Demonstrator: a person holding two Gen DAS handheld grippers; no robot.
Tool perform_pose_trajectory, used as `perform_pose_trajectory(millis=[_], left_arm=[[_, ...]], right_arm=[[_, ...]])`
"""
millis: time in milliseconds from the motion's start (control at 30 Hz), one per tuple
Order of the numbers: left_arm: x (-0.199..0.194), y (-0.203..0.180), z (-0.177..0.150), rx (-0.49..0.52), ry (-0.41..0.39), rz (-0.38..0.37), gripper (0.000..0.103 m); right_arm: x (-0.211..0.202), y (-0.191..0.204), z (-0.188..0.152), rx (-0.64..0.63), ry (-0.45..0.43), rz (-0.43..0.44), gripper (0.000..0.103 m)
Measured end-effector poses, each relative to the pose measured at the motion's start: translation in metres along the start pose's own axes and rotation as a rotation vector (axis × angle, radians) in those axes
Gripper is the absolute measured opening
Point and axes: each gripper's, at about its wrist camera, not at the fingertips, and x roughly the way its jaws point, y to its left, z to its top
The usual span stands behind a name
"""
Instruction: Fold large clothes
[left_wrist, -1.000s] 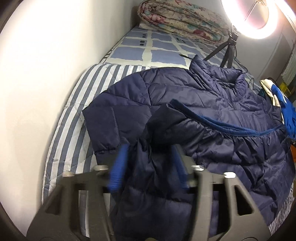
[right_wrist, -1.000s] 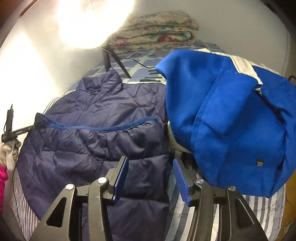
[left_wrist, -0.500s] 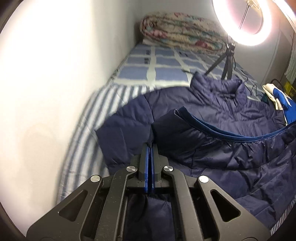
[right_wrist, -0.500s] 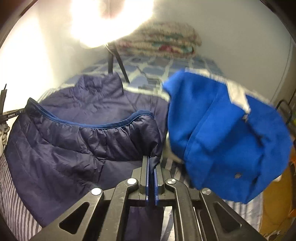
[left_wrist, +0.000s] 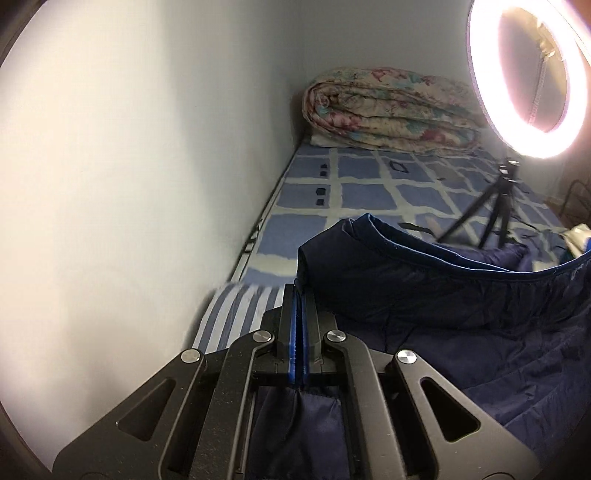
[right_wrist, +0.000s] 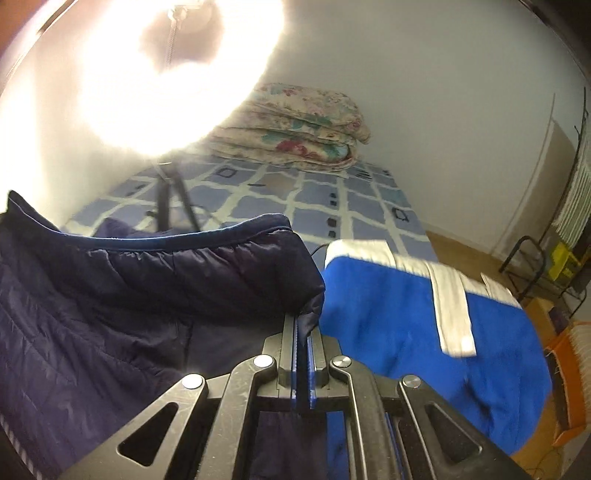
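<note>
I have the bed (left_wrist: 369, 192) in front of me, checked sheet at the far end and a striped one nearer, with the navy puffer jacket (left_wrist: 461, 295) spread across the near half. A folded floral quilt (left_wrist: 388, 107) sits against the far wall, and a ring light (left_wrist: 524, 74) on its tripod stands on the mattress just beyond the jacket. A blue and white garment (right_wrist: 424, 325) lies heaped beside the jacket on the right.

I judge this to be the first fold: the jacket's bottom hem is raised off the bed at both corners and hangs as a slack band between my two tools, while the rest of the jacket lies on the bed beneath it. Next I need to carry both corners forward together, toward the collar end, keeping the hem taut and level so the lower half lands flat on the upper half, and stopping short of the tripod legs.

The left gripper (left_wrist: 298, 306) is clenched on the hem's left corner; the fabric passes between its blue pads and bunches out below them. The right gripper (right_wrist: 303, 332) is likewise clamped on the right corner, a fold of navy cloth pinched between the pads, right beside the blue garment.
</note>
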Motion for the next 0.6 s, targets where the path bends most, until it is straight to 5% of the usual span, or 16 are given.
perform_pose_trajectory(millis=[433, 600], left_arm=[[0.11, -0.034, -0.027, 0.042, 0.109, 0.095, 0.0], [0.107, -0.035, -0.028, 0.047, 0.121, 0.136, 0.014]], right_arm=[[0.09, 0.028, -0.004, -0.14, 0.103, -0.134, 0.001], [0.09, 0.033, -0.004, -0.157, 0.124, -0.146, 0.004]])
